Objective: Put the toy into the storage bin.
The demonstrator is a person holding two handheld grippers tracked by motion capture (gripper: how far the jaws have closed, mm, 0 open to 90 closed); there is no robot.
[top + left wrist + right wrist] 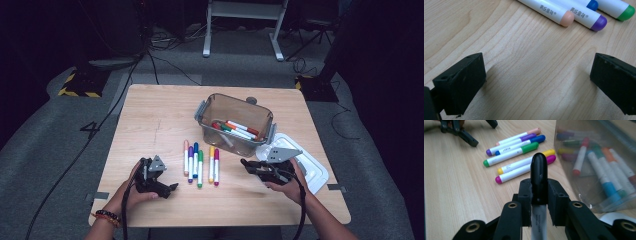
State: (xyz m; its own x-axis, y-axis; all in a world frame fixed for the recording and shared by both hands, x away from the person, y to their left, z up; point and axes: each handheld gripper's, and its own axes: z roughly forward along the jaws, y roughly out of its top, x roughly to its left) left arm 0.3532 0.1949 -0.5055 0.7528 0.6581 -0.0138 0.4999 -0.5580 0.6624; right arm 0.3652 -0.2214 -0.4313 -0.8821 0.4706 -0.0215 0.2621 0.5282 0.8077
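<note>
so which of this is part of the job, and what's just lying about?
In the job:
- black-capped marker, clamped in the right gripper
- six markers in a row on the table
- clear bin with markers already inside
- left gripper, jaws open over bare wood

Lying about:
- white lid beside the bin
- cables on the floor
- white frame legs behind the table

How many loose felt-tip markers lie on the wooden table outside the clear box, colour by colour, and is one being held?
Peach-capped marker: 1
Purple-capped marker: 1
Blue-capped marker: 1
Green-capped marker: 1
Yellow-capped marker: 1
Magenta-capped marker: 1
Black-capped marker, held in the right gripper: 1
Total: 7
</note>
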